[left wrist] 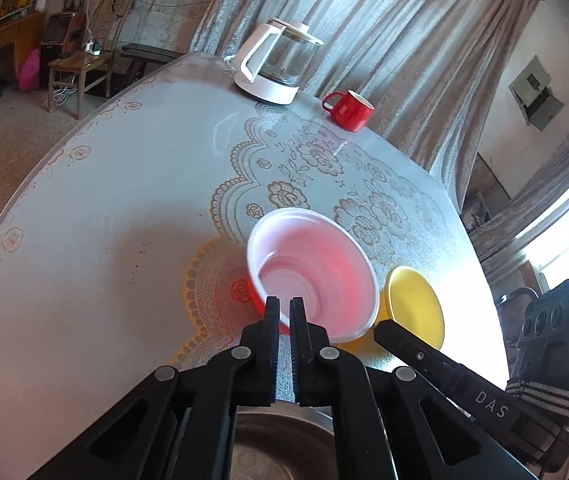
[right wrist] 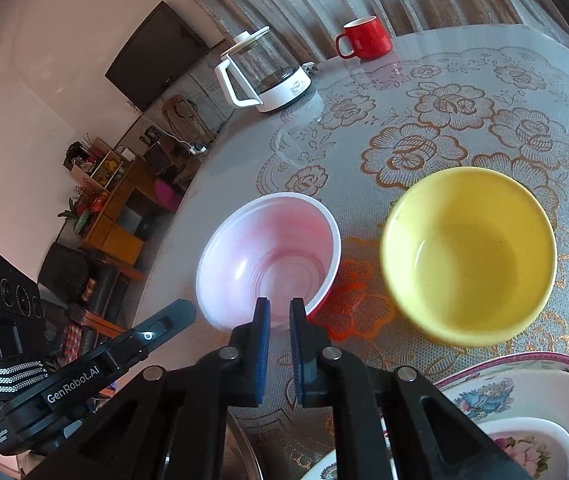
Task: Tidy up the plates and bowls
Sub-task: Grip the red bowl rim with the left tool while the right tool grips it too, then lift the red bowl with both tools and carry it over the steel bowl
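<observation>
The red-and-white bowl point(right wrist: 269, 258) stands on the tabletop point(left wrist: 124, 184) beside the yellow bowl point(right wrist: 468, 254), its near rim seemingly pinched by the left gripper point(left wrist: 284, 304) (marked "GenRobot.AI"), the right gripper point(right wrist: 280, 306) narrow, marked "DAS".

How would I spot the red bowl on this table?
Start at the round lace-covered table, then look beside the yellow bowl. The red bowl is its thin plastic neighbour, red outside and pale pinkish-white inside.
</observation>
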Tool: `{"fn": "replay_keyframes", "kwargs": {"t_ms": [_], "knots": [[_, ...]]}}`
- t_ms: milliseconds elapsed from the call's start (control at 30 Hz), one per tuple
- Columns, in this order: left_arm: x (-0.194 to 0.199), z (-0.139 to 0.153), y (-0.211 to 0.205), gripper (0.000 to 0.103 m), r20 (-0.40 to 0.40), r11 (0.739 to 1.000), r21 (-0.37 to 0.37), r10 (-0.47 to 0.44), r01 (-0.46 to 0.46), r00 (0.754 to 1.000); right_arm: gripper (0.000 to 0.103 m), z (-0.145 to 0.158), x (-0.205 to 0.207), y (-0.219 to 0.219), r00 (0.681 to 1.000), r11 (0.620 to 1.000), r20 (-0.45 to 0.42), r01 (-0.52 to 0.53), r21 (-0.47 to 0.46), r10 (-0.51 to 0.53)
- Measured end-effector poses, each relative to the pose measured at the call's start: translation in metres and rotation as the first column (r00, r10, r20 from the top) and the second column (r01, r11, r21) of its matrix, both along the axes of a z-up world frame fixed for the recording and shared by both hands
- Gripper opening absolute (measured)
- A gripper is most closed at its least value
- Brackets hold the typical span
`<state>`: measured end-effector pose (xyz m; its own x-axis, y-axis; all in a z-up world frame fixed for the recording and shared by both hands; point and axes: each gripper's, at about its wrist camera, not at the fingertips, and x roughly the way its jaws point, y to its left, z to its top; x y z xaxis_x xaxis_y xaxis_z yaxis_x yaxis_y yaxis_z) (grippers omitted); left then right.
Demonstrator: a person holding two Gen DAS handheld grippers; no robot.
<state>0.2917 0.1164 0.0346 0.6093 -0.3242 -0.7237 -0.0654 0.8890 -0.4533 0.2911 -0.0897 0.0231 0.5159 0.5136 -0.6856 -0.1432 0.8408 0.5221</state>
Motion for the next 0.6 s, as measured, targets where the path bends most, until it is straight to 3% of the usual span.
{"fn": "replay_keyframes", "kwargs": {"t_ms": [33,100,200,300,367,400,500,600], "knots": [[0.001,-0.001,0.005,0.023,-0.018,1.0,-0.004,0.024,-0.024,1.0,0.009,-0.001,0.001,-0.002,1.0,1.0,-0.005,0.005,0.001,-0.005],[0.004,-0.004,0.016,0.034,-0.032,0.997,-0.046,0.058,-0.059,0.998,0.011,-0.004,0.001,-0.005,1.0,1.0,-0.019,0.015,0.005,-0.015],[0.011,-0.008,0.02,0.034,-0.04,0.997,-0.04,0.07,-0.072,0.997,0.013,-0.005,0.002,-0.008,0.999,0.999,-0.03,0.02,0.03,-0.019],[0.018,-0.011,0.018,0.034,-0.046,0.997,-0.036,0.066,-0.068,0.997,0.025,-0.006,0.008,-0.013,0.998,0.998,-0.045,0.036,0.058,-0.033],[0.023,-0.014,0.014,0.034,-0.046,0.998,-0.03,0.061,-0.063,0.997,0.025,-0.006,0.011,-0.013,0.998,0.998,-0.044,0.045,0.051,-0.042],[0.026,-0.016,0.012,0.032,-0.05,0.998,-0.028,0.058,-0.059,0.997,0.025,-0.006,0.013,-0.013,0.998,0.998,-0.044,0.049,0.039,-0.047],[0.031,-0.022,0.005,0.007,-0.066,0.999,-0.019,0.03,-0.032,0.997,0.025,-0.011,0.02,-0.011,0.997,0.998,-0.061,0.054,0.026,-0.052],[0.026,-0.019,0.0,0.007,-0.041,1.0,0.009,0.026,-0.025,0.999,0.013,-0.015,0.022,-0.003,0.998,1.0,-0.063,0.031,0.006,-0.03]]}}
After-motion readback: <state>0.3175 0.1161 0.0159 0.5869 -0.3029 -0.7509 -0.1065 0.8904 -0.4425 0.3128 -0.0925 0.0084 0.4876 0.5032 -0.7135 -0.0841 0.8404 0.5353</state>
